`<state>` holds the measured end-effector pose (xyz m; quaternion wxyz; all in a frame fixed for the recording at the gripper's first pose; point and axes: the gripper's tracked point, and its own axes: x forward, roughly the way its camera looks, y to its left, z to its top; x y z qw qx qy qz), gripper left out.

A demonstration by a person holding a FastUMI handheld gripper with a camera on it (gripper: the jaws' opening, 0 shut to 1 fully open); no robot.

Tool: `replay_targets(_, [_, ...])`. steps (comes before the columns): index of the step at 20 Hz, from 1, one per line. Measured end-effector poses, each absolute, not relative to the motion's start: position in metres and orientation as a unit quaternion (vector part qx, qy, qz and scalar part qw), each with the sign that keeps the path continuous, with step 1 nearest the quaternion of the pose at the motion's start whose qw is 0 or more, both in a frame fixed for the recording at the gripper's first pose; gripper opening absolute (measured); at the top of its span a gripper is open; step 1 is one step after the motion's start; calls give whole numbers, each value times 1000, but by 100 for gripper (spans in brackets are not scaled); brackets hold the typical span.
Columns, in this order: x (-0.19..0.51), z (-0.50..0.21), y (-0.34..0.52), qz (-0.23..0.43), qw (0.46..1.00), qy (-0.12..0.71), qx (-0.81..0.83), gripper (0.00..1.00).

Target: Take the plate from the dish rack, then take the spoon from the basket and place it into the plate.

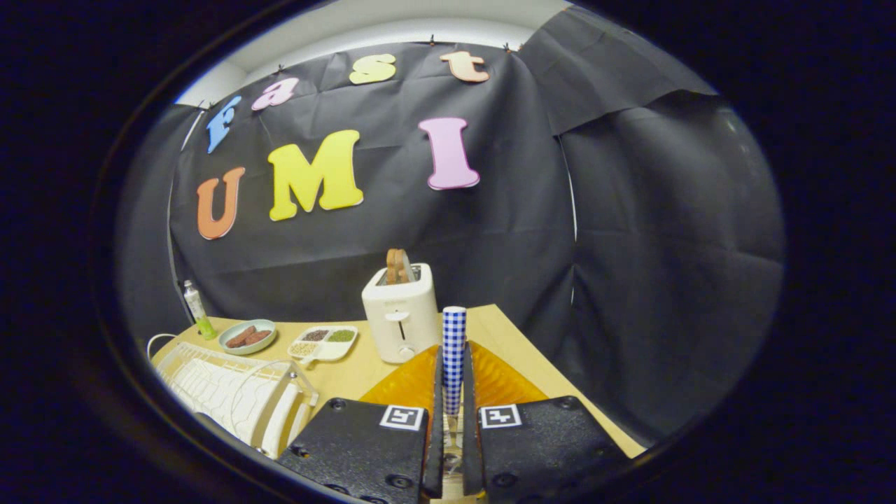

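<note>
Gripper view: fingers [453,392] closed on the blue-and-white checked spoon handle [453,350], standing upright between them, bowl hidden. Just below and beyond, translucent amber ribbed plate [504,381] on the wooden tabletop [350,374]. White wire dish rack [231,392] nearby. Spoon probably light, stiff, slippery; mid-handle hold suits.

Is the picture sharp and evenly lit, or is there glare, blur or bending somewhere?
Gripper view: strong fisheye bending, the table edges curve; the spoon handle between the closed fingers is sharp, the toaster fairly clear; the dish rack looks slightly overexposed; the booth wall stays dim; no motion blur visible.
</note>
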<state>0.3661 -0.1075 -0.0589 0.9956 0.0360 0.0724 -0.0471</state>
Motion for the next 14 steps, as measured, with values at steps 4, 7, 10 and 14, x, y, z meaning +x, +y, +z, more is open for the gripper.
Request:
replay_targets(4, [334, -22, -92, -33, 998, 46, 2, 16])
replay_targets(7, [301, 8, -74, -25, 1000, 16, -6, 16])
replay_targets(10, [262, 29, -49, -14, 1000, -6, -8, 16])
replay_targets(14, [214, 36, -9, 7, 1000, -18, -5, 16])
